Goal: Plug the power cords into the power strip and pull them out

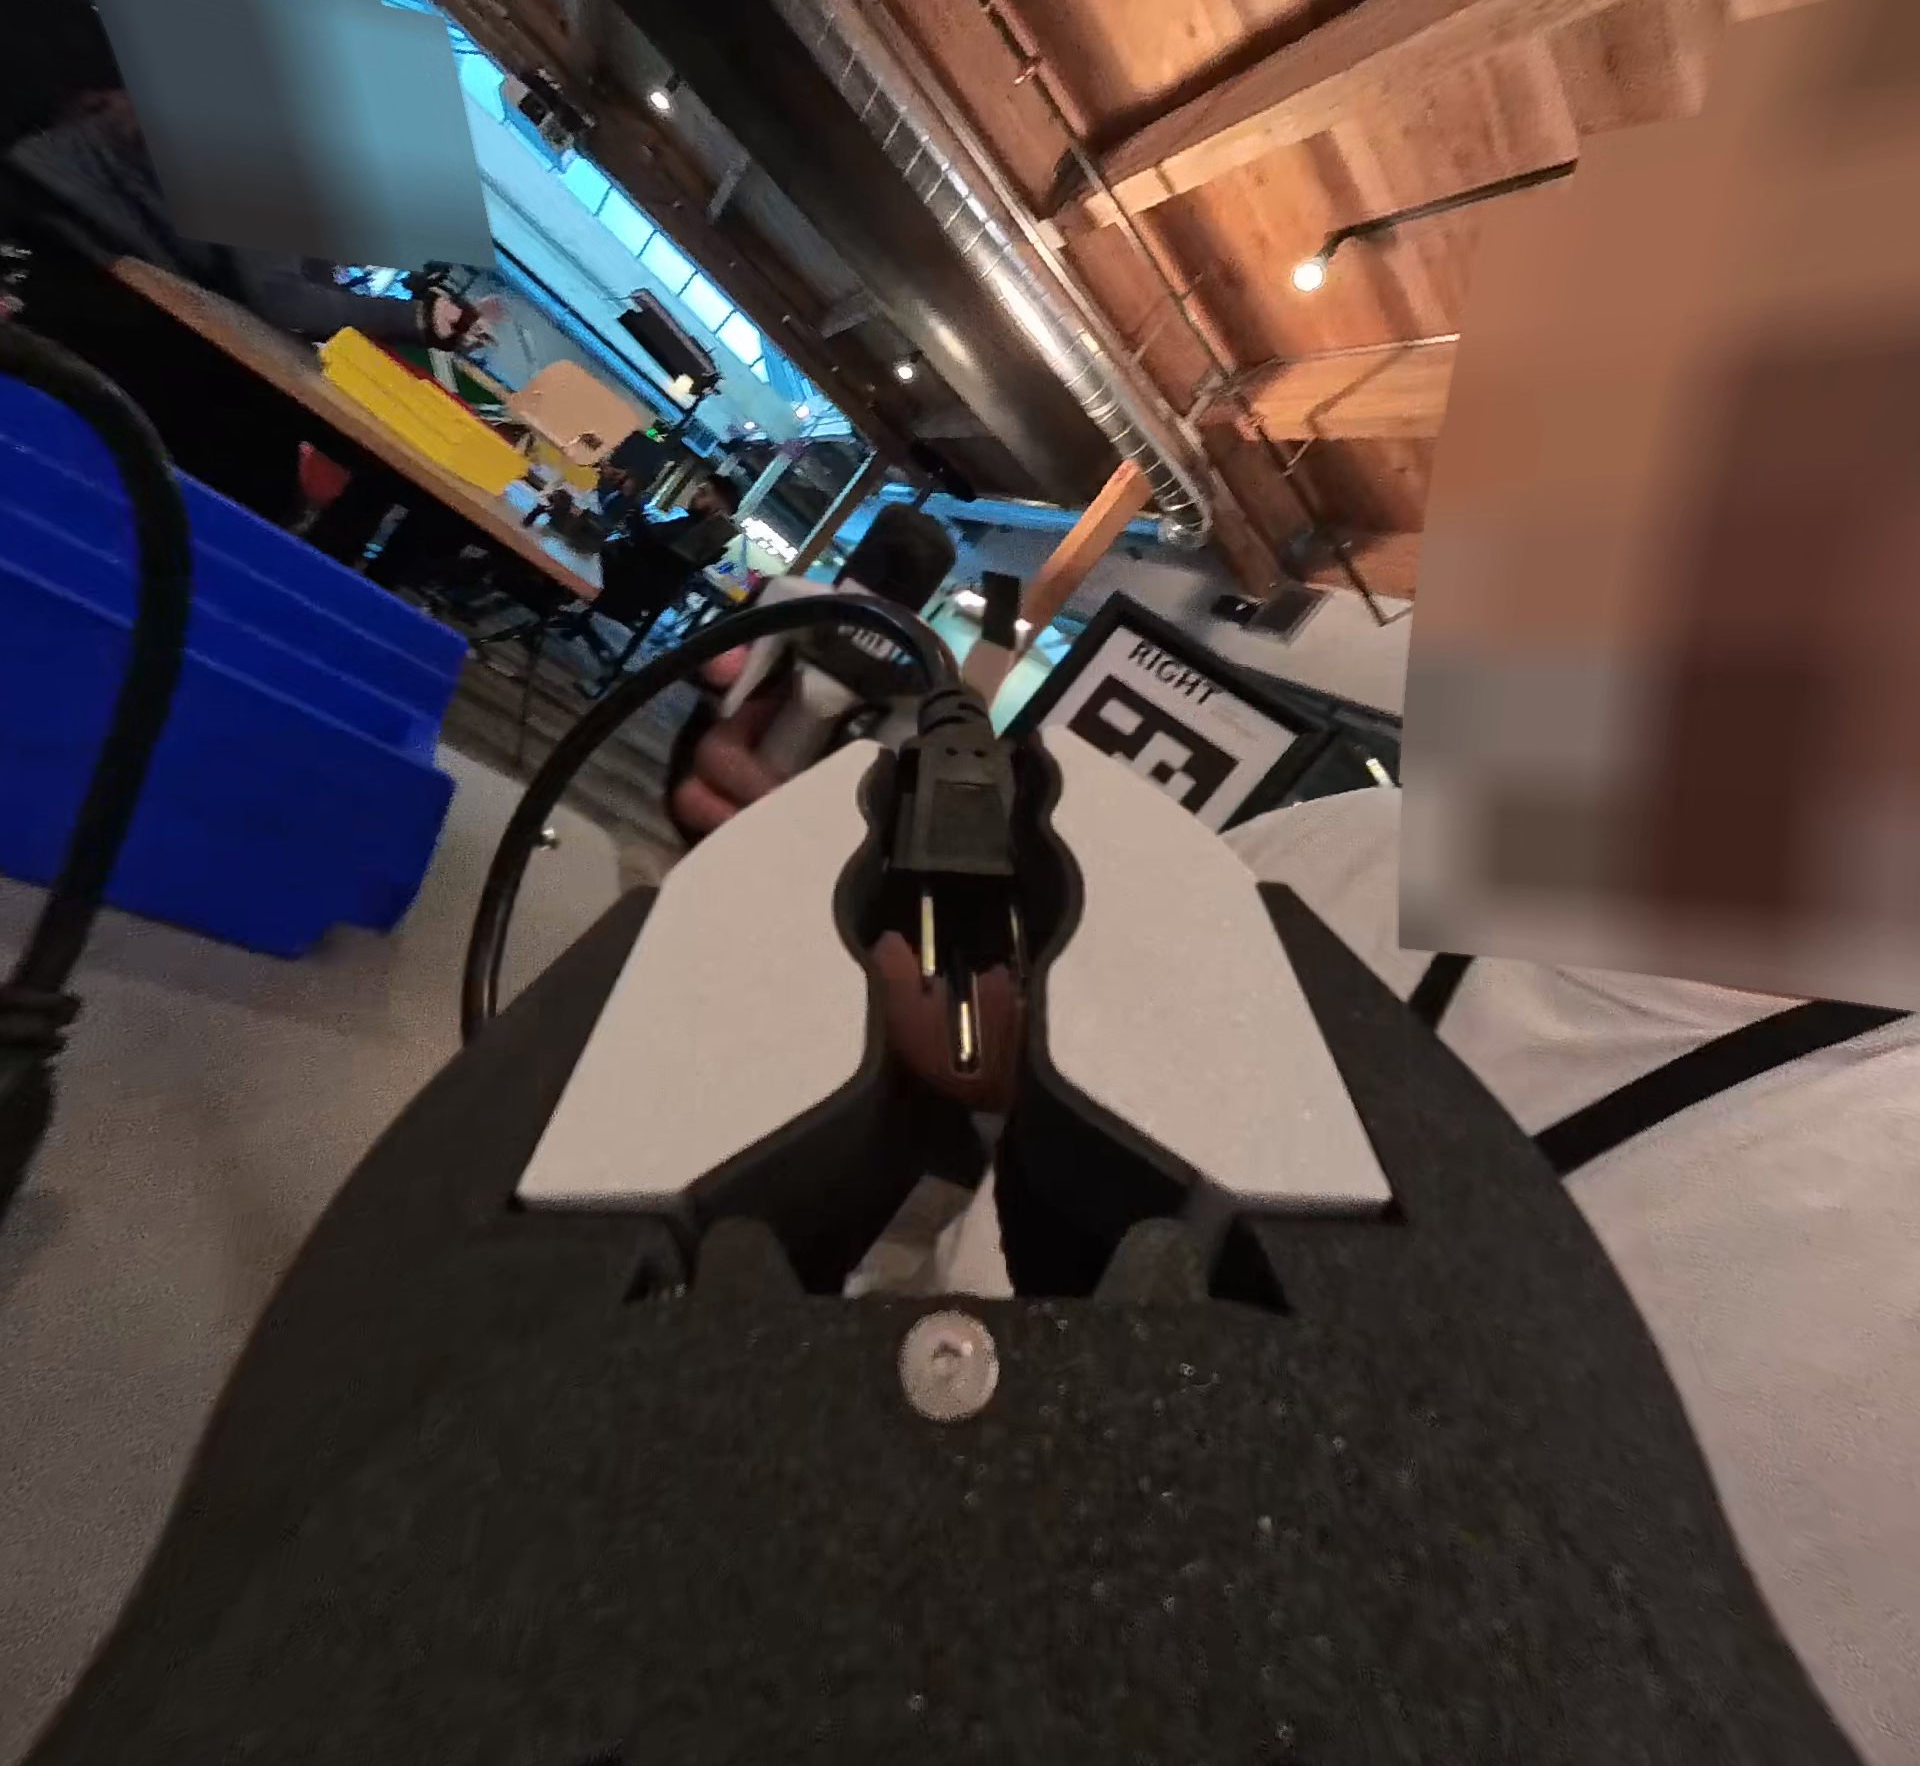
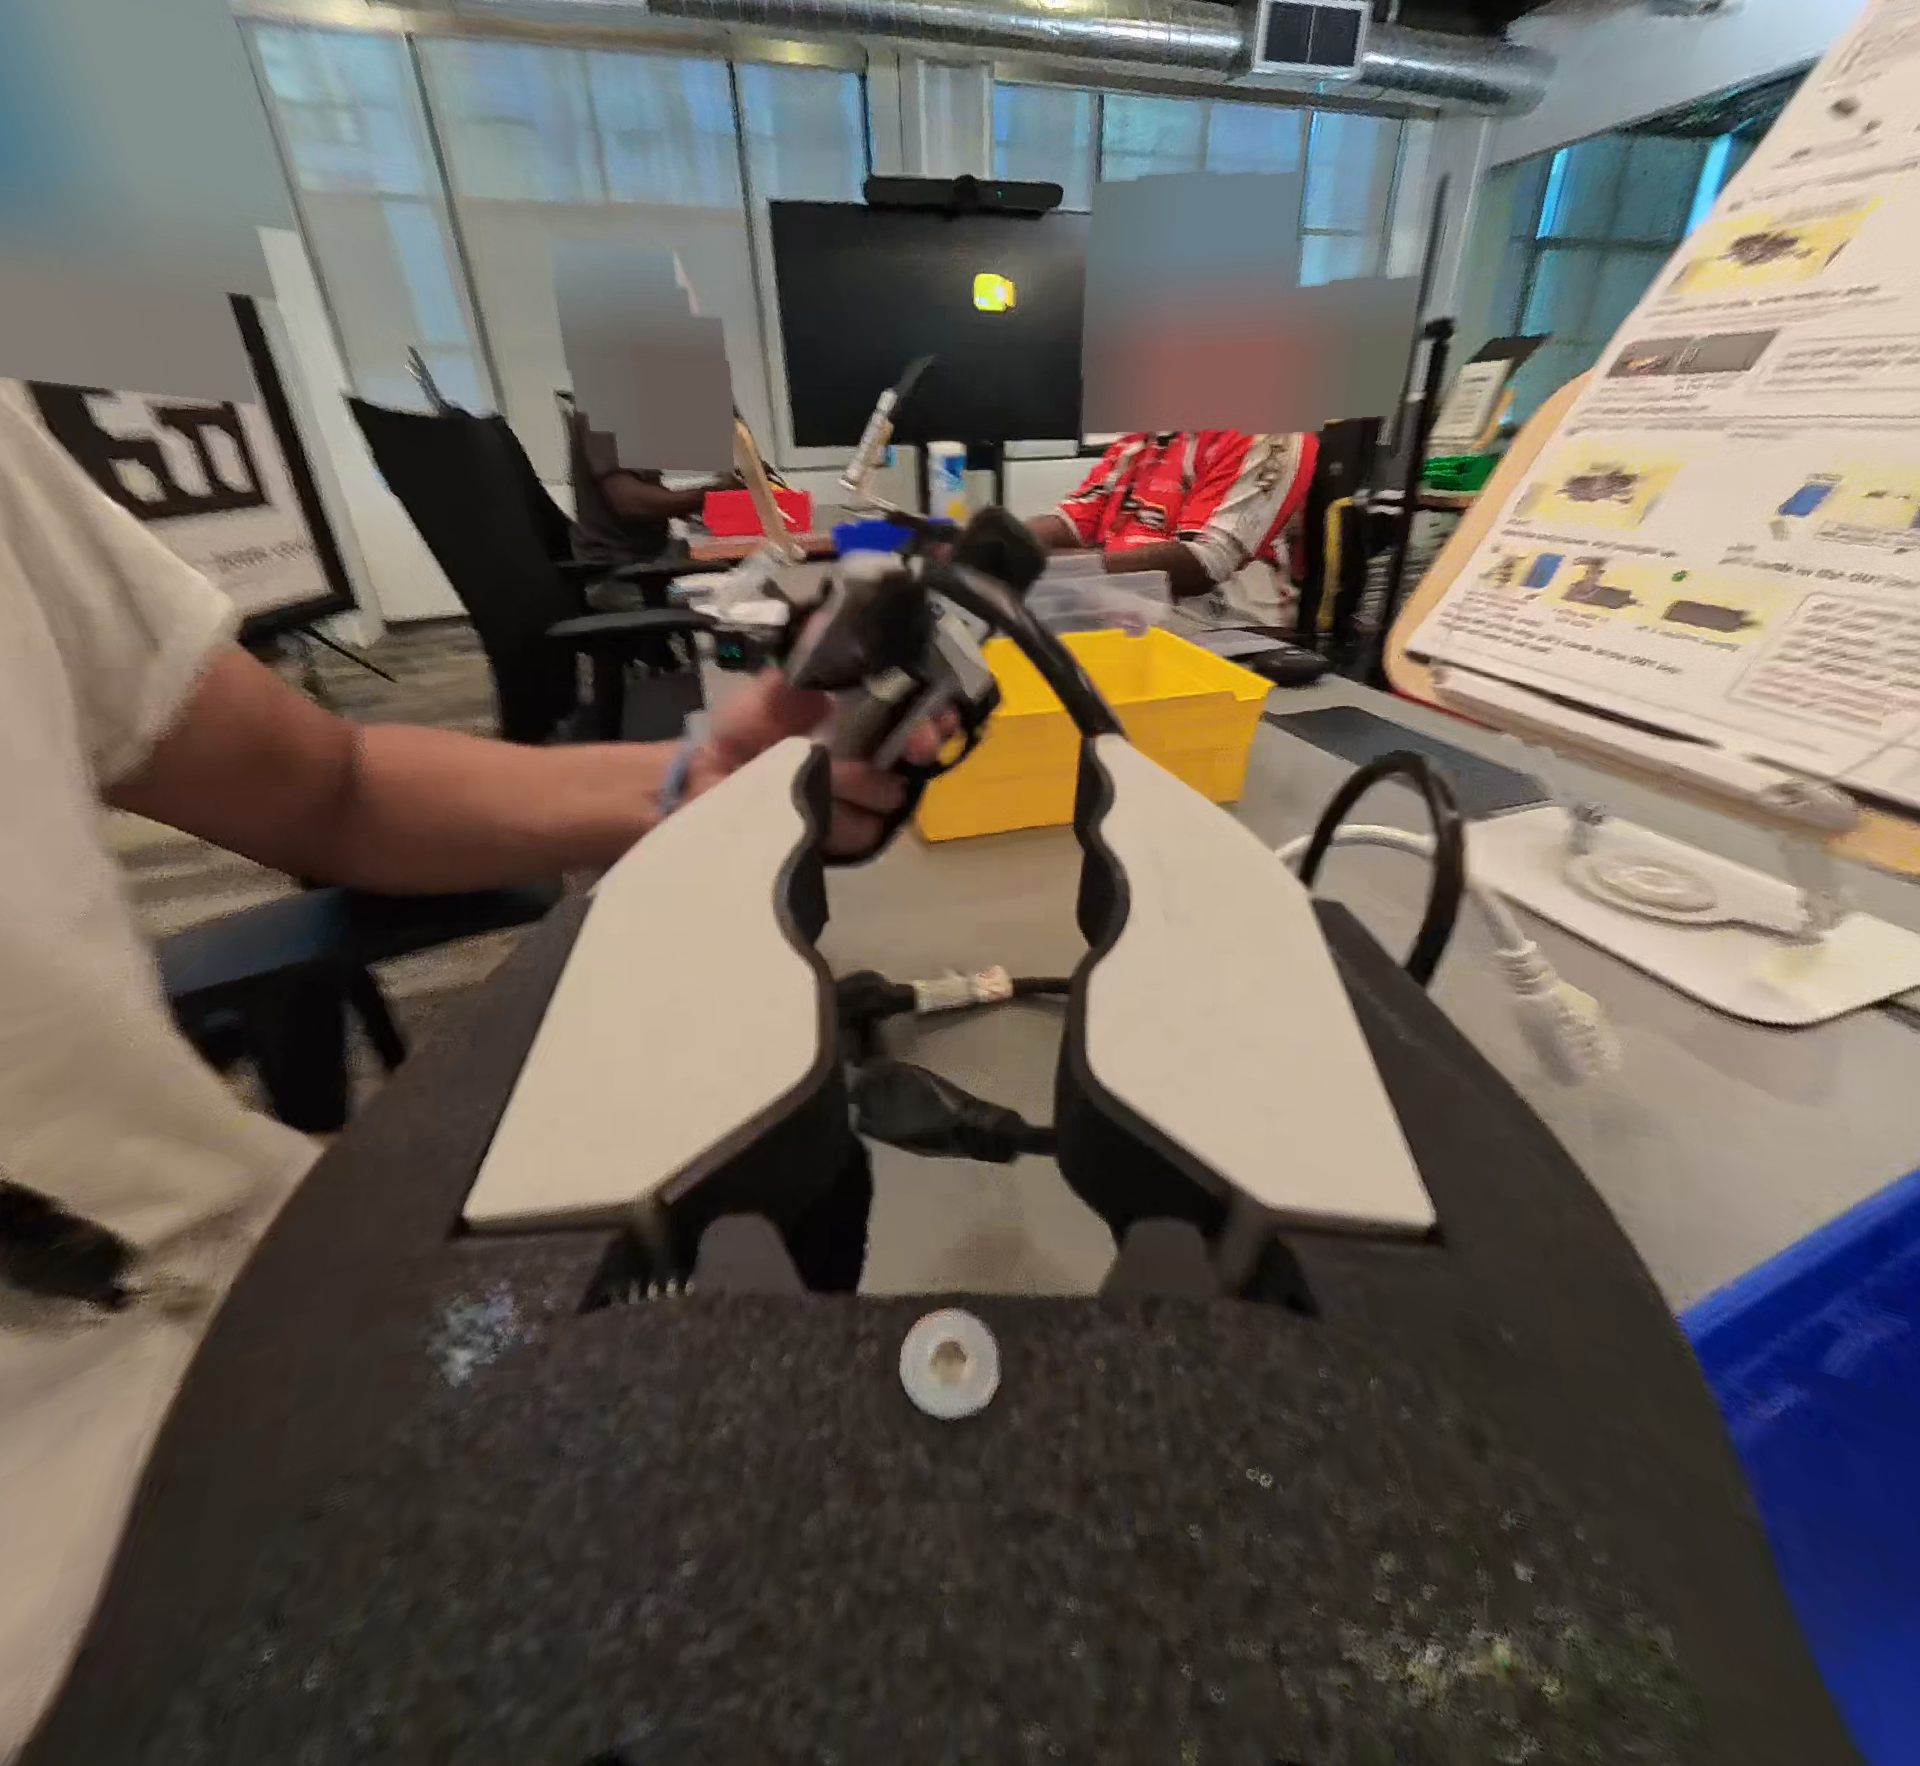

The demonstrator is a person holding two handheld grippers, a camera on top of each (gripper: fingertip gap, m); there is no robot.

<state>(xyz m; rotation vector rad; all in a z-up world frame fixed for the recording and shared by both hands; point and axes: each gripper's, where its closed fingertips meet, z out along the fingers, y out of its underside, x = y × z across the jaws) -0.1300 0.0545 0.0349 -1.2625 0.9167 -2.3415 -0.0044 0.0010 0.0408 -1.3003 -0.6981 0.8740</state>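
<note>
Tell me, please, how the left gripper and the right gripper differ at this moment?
The left gripper is shut on a black plug, prongs pointing back at its camera; the right gripper is open and holds nothing. The left tilts up toward the ceiling; the right looks level across the grey table. Both share pale fingers.

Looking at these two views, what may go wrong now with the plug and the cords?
1. The left gripper is shut on the black plug with the prongs pointing back at the camera, so it may need turning before insertion.
2. Its black cord curls in a loop beside the gripper and could snag.
3. No power strip shows in either view; the right gripper is open and holds nothing, so nothing would steady it.
</note>
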